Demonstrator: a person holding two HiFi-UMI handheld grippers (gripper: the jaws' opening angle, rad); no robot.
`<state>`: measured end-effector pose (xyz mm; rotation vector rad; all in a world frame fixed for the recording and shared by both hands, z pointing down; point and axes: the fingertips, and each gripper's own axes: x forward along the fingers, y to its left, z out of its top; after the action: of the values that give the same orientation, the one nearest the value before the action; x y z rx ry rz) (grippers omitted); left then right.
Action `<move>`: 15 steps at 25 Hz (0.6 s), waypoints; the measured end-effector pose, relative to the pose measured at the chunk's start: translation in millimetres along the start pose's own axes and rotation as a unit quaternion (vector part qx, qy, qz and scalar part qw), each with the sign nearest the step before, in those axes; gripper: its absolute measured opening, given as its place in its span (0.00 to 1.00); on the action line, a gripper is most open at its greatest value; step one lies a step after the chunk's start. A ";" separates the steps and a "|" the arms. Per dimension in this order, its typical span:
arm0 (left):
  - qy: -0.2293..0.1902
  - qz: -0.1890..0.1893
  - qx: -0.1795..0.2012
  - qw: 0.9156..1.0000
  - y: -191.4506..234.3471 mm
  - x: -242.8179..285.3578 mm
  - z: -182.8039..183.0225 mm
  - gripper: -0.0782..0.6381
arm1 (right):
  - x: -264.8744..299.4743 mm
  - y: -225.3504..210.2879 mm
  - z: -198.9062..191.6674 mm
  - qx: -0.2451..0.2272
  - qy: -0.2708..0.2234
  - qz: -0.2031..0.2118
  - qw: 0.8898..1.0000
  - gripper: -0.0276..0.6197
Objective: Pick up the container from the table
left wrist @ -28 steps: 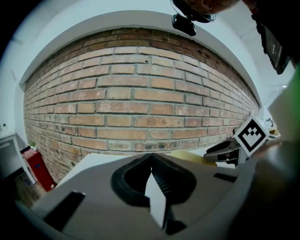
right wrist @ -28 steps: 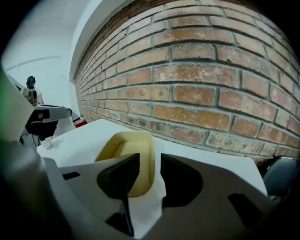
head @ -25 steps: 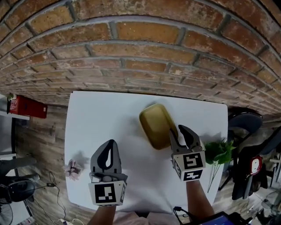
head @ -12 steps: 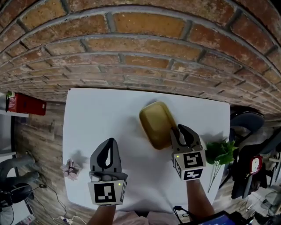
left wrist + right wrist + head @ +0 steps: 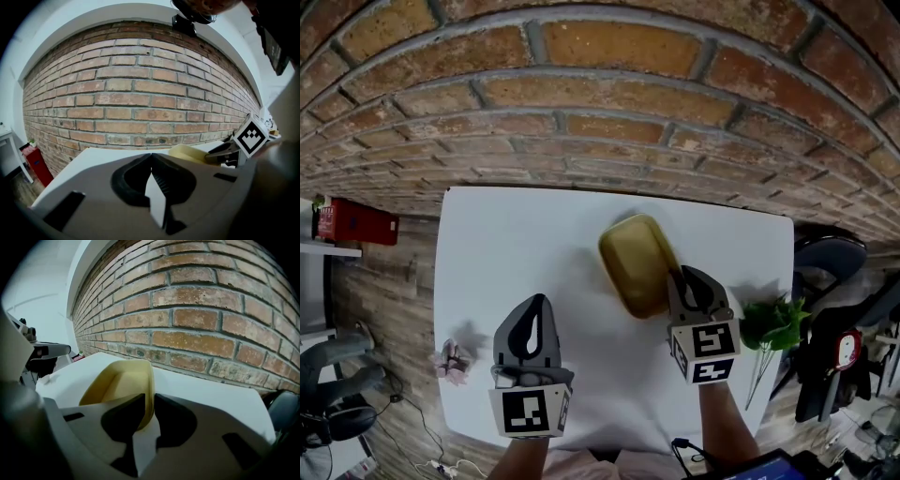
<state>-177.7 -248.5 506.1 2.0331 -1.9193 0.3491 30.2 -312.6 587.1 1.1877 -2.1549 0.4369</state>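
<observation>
A yellow oval container point(image 5: 636, 258) lies open side up on the white table point(image 5: 516, 244), right of centre. My right gripper point(image 5: 689, 274) is at its near right rim. In the right gripper view one jaw is inside the container point(image 5: 117, 380) and the other outside; the right gripper point(image 5: 149, 397) has just been closing, and its jaws now pinch the thin wall. My left gripper point(image 5: 534, 302) hovers over bare table to the container's left, its tips together with nothing between them; the left gripper view shows this gripper point(image 5: 151, 154) shut, the container point(image 5: 187, 152) off to its right.
A brick wall point(image 5: 600, 103) runs along the table's far edge. A green plant point(image 5: 769, 323) lies at the right edge beside my right gripper, and a small pink object point(image 5: 453, 358) at the left edge. A dark chair point(image 5: 825, 267) stands to the right.
The right gripper's jaws have narrowed onto the container's rim. Both hands and the container have stayed about where they were.
</observation>
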 end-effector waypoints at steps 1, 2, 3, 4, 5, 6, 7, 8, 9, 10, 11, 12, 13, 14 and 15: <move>-0.001 0.000 -0.003 1.000 -0.2 0.3 0.5 0.12 | 0.1 0.0 -0.3 0.000 0.000 -0.001 1.000 0.15; -0.001 0.001 -0.004 1.000 -0.3 0.5 0.6 0.12 | 0.0 -0.1 -0.4 0.000 0.001 -0.001 1.000 0.14; -0.001 0.001 -0.005 1.000 -0.3 0.4 0.6 0.12 | 0.0 0.0 -0.3 -0.001 0.001 -0.002 1.000 0.13; -0.002 0.001 -0.005 1.000 -0.2 0.3 0.7 0.12 | 0.0 0.1 -0.2 -0.001 0.001 -0.003 1.000 0.12; -0.002 0.002 -0.004 1.000 0.0 0.1 0.8 0.12 | 0.0 0.2 -0.2 -0.002 0.001 -0.003 1.000 0.11; -0.002 0.001 -0.001 1.000 0.2 -0.3 0.4 0.12 | -0.1 0.4 -0.2 -0.003 0.001 -0.004 1.000 0.10; -0.001 0.000 0.005 1.000 0.8 -0.9 -0.7 0.12 | -0.2 0.4 -0.2 -0.003 0.001 -0.005 1.000 0.10; 0.001 -0.001 0.014 1.000 1.4 -1.5 -2.2 0.12 | -0.3 0.4 0.0 -0.003 0.000 -0.005 1.000 0.10; 0.003 -0.002 0.020 1.000 1.9 -2.0 -3.1 0.12 | -0.3 0.5 0.2 -0.003 0.000 -0.005 1.000 0.10; 0.002 -0.002 0.020 1.000 2.0 -2.2 -2.9 0.12 | -0.4 0.6 0.3 -0.003 0.000 -0.005 1.000 0.10; 0.001 0.000 0.014 1.000 1.6 -2.1 -1.5 0.12 | -0.6 0.8 0.3 -0.003 0.000 -0.005 1.000 0.10; -0.001 0.001 0.005 1.000 0.9 -1.9 0.5 0.12 | -0.9 1.1 0.2 -0.003 0.001 -0.005 1.000 0.10; -0.004 0.003 -0.002 1.000 0.2 -1.8 2.5 0.12 | -1.4 1.4 0.2 -0.002 0.001 -0.004 1.000 0.09; -0.006 0.003 -0.004 1.000 -0.4 -1.9 4.0 0.12 | -2.1 1.7 0.5 -0.002 0.001 -0.004 1.000 0.09; -0.007 0.002 -0.004 1.000 -0.7 -2.2 5.2 0.12 | -3.0 2.2 1.1 -0.001 0.000 -0.004 1.000 0.09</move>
<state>-177.3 -248.6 500.4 2.0312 -1.9311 0.3273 29.1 -310.1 584.4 1.1937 -2.1490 0.4308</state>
